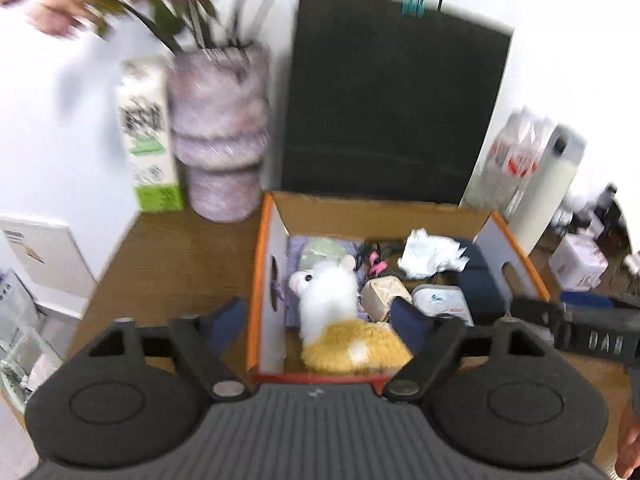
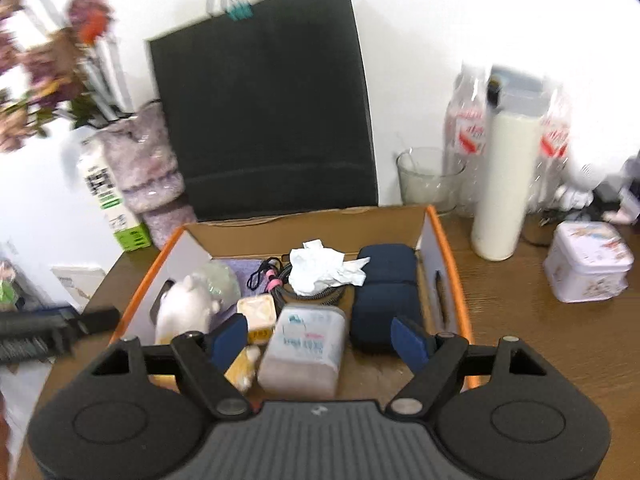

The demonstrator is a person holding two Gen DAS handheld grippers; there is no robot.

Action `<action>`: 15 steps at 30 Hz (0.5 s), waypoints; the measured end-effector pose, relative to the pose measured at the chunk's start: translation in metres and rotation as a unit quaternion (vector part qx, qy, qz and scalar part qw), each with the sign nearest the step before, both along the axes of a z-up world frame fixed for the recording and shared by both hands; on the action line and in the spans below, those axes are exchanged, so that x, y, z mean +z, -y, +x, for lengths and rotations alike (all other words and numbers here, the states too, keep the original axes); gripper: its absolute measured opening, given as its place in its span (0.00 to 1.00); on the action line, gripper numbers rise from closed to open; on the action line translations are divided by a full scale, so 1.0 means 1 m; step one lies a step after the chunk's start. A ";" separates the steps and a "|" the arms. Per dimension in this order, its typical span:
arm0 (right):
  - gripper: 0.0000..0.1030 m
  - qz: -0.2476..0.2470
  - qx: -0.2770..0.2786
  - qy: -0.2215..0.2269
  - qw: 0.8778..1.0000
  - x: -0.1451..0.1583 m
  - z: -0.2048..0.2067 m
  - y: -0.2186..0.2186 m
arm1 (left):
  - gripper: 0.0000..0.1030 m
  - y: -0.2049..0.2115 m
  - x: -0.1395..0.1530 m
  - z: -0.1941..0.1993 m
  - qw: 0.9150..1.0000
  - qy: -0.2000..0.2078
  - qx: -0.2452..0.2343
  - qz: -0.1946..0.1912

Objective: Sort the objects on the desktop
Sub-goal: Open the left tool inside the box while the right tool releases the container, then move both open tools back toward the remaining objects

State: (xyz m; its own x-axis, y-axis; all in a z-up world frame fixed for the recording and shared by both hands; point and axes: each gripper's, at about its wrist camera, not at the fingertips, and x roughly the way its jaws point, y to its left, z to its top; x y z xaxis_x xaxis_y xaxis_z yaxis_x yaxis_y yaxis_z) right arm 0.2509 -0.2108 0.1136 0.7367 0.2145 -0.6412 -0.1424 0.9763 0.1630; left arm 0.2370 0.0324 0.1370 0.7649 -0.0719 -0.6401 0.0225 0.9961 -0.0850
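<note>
Above the cardboard box [image 2: 444, 240] on the worktop [image 2: 560, 340], I hold my left tongs [image 1: 320, 320] and right tongs [image 2: 320, 336] wide and empty, since the plush toy [image 1: 332, 292], wipes pack [image 2: 304, 344] and dark pouch [image 2: 384, 292] lie gathered inside.

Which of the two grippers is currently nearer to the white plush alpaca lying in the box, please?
Left. The left gripper hangs open right over the white plush alpaca at the box's left side. The right gripper, also open, sits further right, over the wipes pack.
</note>
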 end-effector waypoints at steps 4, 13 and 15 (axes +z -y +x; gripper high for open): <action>0.82 -0.006 0.043 0.031 0.999 -0.008 -0.071 0.014 | 1.00 0.014 -0.008 -0.072 0.999 0.049 0.007 -0.002; 0.85 -0.018 0.065 0.052 0.996 -0.054 -0.218 0.027 | 1.00 0.043 -0.076 -0.204 0.998 0.038 0.003 -0.042; 0.85 -0.030 0.057 0.058 0.996 -0.066 -0.240 0.027 | 1.00 0.045 -0.089 -0.221 0.999 0.030 0.000 -0.035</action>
